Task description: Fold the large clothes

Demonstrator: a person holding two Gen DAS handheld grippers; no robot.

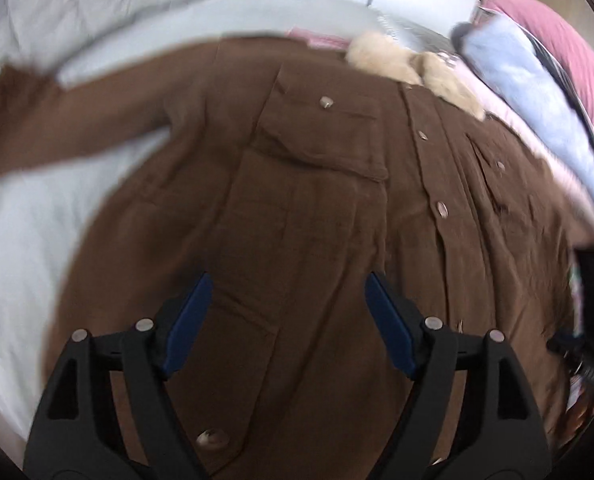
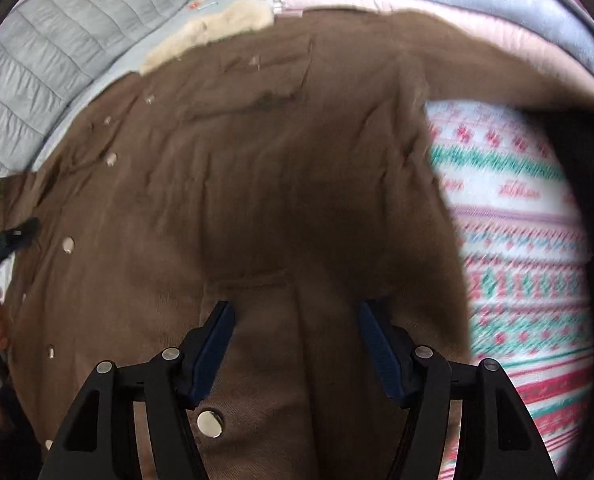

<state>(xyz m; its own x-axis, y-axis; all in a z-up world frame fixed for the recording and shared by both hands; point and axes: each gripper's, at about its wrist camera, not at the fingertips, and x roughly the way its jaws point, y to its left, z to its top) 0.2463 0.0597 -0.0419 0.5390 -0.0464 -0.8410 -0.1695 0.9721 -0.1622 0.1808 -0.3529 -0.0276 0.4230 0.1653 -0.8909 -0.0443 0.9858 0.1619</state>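
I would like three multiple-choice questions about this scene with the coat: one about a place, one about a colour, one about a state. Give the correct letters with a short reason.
1. Where is the fur collar in the left wrist view?
A. at the far end of the coat
B. between the jaws
C. on the outstretched sleeve

2. What colour is the coat?
A. grey
B. brown
C. light blue

3. How is the right gripper in its own view?
A. shut on a sleeve
B. shut on the collar
C. open, nothing between its jaws

Answers:
1. A, the cream fur lies at the top edge of the coat, far from the left gripper.
2. B, the whole body and the sleeve are brown.
3. C, the two blue pads stand wide apart above the cloth.
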